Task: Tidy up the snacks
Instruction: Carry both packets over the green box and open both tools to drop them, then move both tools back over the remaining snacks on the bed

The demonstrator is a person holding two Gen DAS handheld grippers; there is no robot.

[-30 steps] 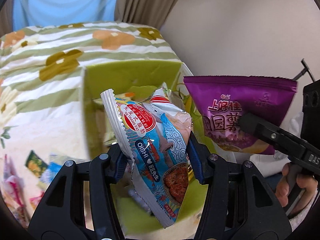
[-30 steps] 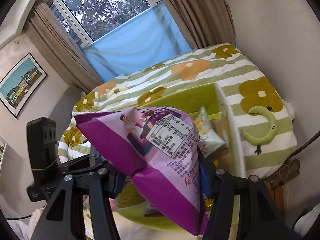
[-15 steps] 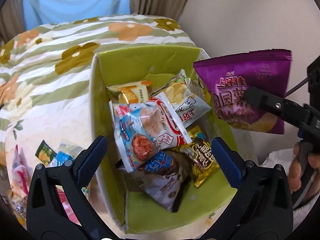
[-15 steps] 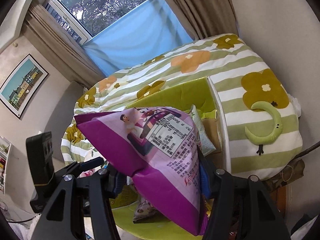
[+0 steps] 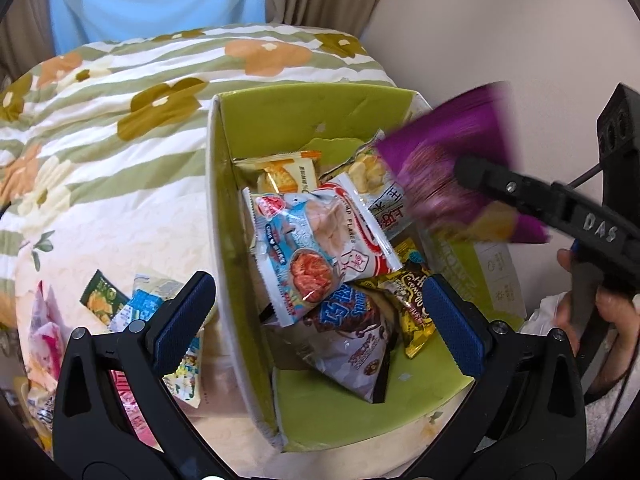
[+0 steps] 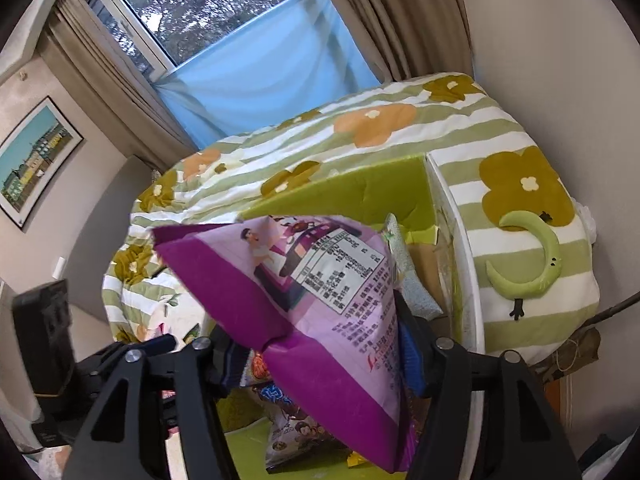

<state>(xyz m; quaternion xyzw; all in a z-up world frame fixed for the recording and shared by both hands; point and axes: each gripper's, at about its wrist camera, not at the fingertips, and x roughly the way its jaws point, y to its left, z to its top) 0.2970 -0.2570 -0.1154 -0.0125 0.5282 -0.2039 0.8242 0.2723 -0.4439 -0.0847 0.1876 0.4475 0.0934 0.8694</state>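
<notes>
A green-lined box stands on the flowered bed, with several snack packs in it. The blue-and-white shrimp-flakes bag lies on top of them. Just above the box's near end my left gripper is open and holds nothing. A purple chip bag sits between the opening jaws of my right gripper, with a gap showing at the left pad. From the left wrist, the purple bag is blurred and tilted over the box's right side, under a right finger.
Loose snack packs lie on the quilt left of the box. A green moon plush rests on the bed to the right of the box. A person's hand grips the right gripper's handle. A wall runs close along the right.
My left gripper opened and the shrimp-flakes bag dropped into the box. The right gripper came lower over the box, its jaws widened, and the purple bag tipped.
</notes>
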